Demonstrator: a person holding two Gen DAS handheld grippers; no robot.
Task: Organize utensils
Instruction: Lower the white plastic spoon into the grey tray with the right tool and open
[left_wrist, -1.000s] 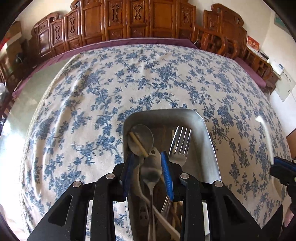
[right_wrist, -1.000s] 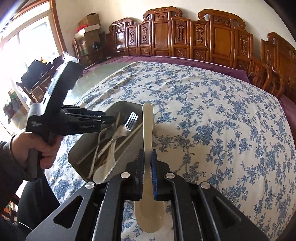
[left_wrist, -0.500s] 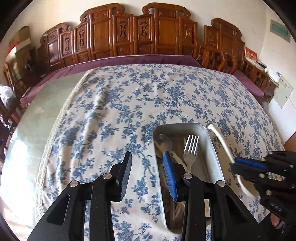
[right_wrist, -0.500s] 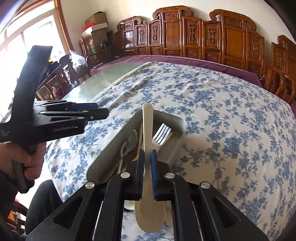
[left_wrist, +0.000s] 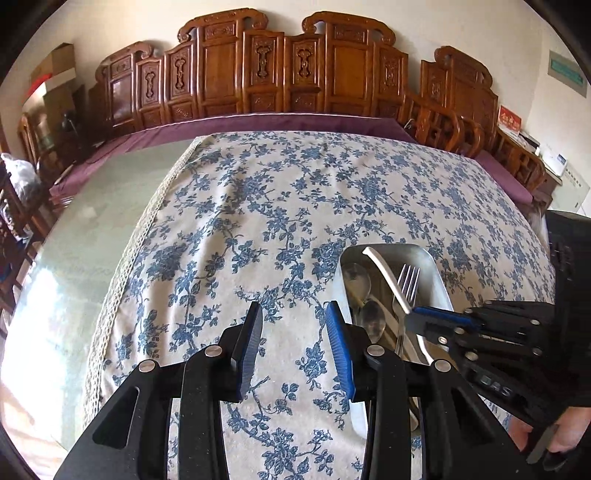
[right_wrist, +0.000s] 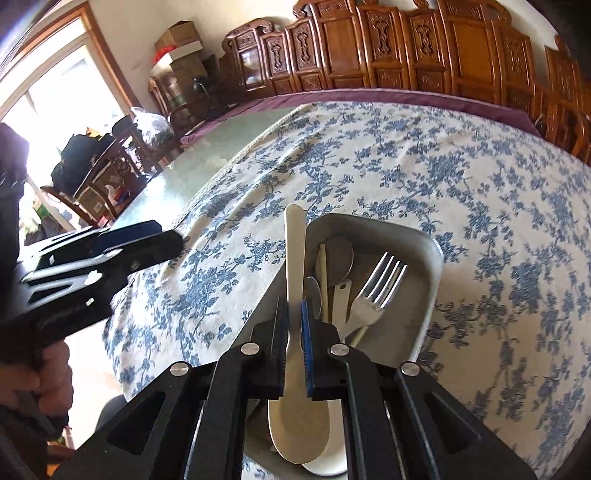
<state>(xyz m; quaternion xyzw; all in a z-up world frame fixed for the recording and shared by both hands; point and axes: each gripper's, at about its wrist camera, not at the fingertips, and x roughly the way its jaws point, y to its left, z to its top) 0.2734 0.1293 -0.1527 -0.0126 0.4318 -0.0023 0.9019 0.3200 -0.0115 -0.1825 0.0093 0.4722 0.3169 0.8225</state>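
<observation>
Since earlier frame: left hand-held gripper (left_wrist: 293, 339) has swung off the tray to bare blue-floral tablecloth (left_wrist: 295, 206) on the worktop, jaws part-open, empty. Right hand-held gripper (right_wrist: 294, 328) is clamped on cream plastic rice paddle (right_wrist: 295, 350), handle fwd, over grey metal tray (right_wrist: 428, 295) w/ steel fork (right_wrist: 373, 295) & spoons, prob. to drop it in.

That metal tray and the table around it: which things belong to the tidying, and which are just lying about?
Part of the job:
- metal tray
- fork
- metal spoons
- cream rice paddle, clamped in the right gripper

Just lying about:
- floral tablecloth
- carved wooden chairs
- cardboard boxes
</observation>
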